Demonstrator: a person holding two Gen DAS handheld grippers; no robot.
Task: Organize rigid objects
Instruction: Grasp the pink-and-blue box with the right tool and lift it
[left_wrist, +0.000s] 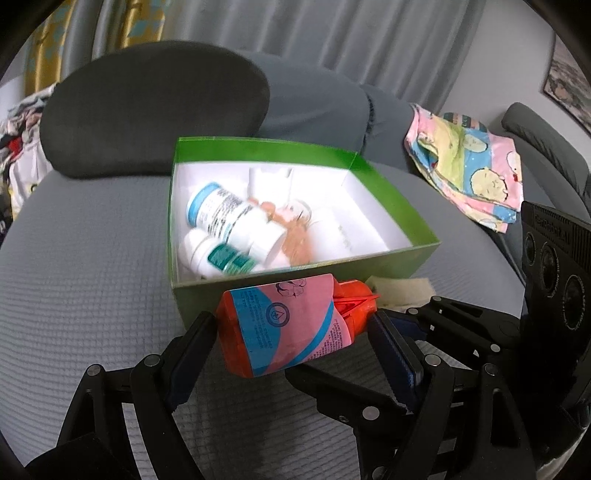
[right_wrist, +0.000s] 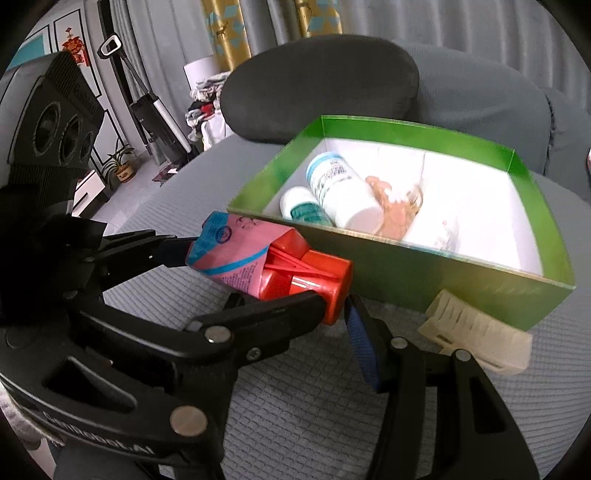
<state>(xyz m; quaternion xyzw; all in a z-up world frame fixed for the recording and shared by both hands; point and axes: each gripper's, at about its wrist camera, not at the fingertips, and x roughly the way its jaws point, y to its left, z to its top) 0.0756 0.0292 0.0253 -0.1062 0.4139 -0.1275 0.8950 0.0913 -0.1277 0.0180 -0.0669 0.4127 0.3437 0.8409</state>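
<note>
My left gripper is shut on a red bottle with a pink and blue label, held lying sideways just in front of the green box; it also shows in the right wrist view. The box holds a large white bottle, a small green-labelled bottle and other small items. In the right wrist view my right gripper's blue-padded finger is next to the red cap; its other finger is hidden behind the left gripper. A cream hair clip lies by the box.
The box sits on a grey textured sofa seat. A dark grey cushion stands behind it. A pink patterned cloth lies at the right. A floor, a plant and a vacuum show at the left in the right wrist view.
</note>
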